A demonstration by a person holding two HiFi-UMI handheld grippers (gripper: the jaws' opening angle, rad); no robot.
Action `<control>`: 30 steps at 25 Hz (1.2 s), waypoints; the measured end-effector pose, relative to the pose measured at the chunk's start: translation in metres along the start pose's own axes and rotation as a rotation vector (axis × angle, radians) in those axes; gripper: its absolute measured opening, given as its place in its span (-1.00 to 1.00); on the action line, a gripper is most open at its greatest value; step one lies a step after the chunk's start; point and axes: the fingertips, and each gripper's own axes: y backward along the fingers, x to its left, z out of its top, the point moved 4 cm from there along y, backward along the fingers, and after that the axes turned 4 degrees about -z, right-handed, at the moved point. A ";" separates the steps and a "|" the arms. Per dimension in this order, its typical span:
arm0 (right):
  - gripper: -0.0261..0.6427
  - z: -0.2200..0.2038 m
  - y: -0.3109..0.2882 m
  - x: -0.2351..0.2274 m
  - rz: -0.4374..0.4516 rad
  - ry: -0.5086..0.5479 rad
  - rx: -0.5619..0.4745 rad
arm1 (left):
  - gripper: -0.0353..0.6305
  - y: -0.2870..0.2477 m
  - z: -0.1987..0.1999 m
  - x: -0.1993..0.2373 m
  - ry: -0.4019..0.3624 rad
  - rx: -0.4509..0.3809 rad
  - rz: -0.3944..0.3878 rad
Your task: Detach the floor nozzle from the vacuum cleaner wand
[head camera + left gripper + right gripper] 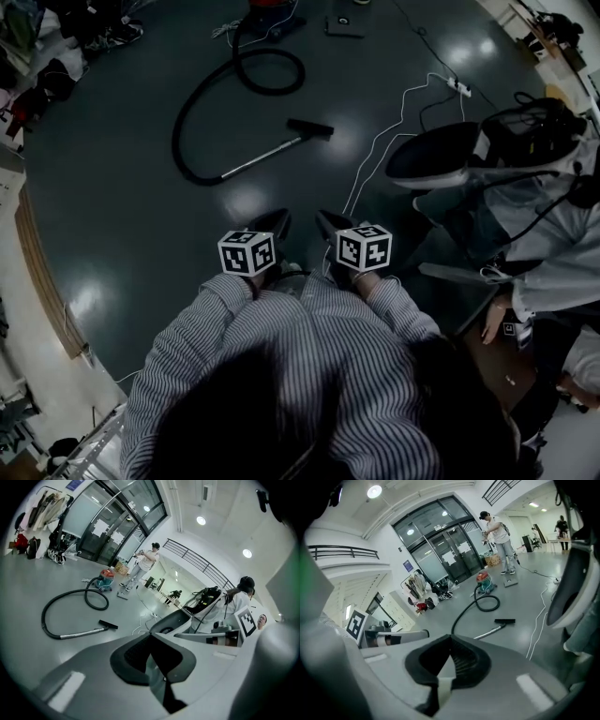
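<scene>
Two tongs reach out low over the dark floor (112, 206), side by side. The left tongs (272, 223) and the right tongs (330, 223) each have their jaws pressed together on nothing. Well ahead of them lies one black hose (174, 141), curving at the left. It leads into one metal wand (262, 157), with one black floor nozzle (310, 127) fitted on the wand's end. One white cable (375, 141) trails to the right of the nozzle. One other person (553, 225) stands at the right edge.
</scene>
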 end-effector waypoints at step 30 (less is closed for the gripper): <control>-0.92 0.180 -0.217 -0.034 -0.120 -0.191 0.013 | -0.88 -0.126 0.198 0.227 0.127 0.190 0.001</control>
